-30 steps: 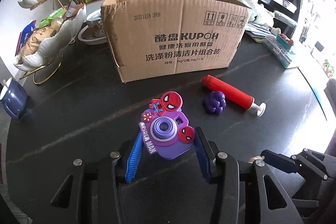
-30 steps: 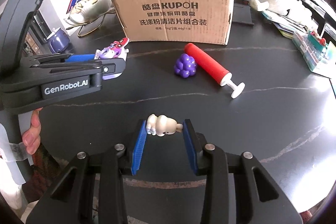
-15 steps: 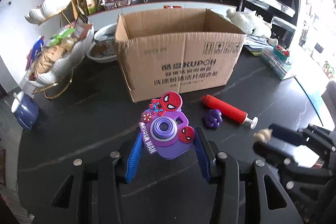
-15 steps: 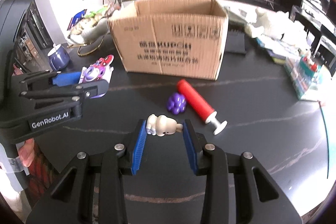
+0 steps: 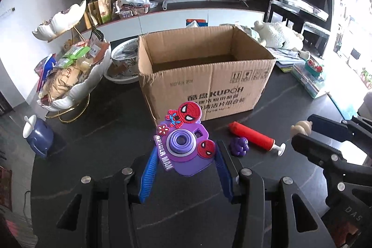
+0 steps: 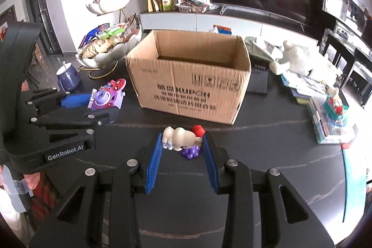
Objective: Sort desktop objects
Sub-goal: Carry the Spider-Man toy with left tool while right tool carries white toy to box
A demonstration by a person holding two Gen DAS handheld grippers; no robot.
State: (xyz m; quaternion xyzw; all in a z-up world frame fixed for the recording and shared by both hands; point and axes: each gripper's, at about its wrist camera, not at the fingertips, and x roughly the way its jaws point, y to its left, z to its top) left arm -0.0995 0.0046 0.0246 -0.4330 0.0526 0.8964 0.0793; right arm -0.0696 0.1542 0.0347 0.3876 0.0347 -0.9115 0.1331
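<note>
Left wrist view: the left tongs (image 5: pixel 183 155) were closed on a purple Spider-Man toy camera (image 5: pixel 183 151), held above the dark table (image 5: pixel 97 145) in front of an open cardboard box (image 5: pixel 204 76). The blue pads met only its lower sides, so the top-heavy toy could likely tip or slip if swung fast. A red pump (image 5: pixel 253 138) and a purple grape toy (image 5: pixel 239 146) lay on the table just before the box. A snack-filled shell bowl (image 5: pixel 74 76) crowded the box's left side, and a blue cup (image 5: pixel 38 137) stood near the table's left edge. The other tool hung close on the right, so the two could probably collide over the box.

Right wrist view: the right tongs (image 6: pixel 183 147) gripped a small cream figurine (image 6: pixel 179 137) lying sideways between the pads, raised over the table. Its rounded body could probably roll out of the grip. The box's near wall stood tall ahead; a low approach would likely strike the rim. The box mouth looked wide and open. A plush toy (image 6: pixel 300 59) and stacked items filled the right; bare table lay nearer.
</note>
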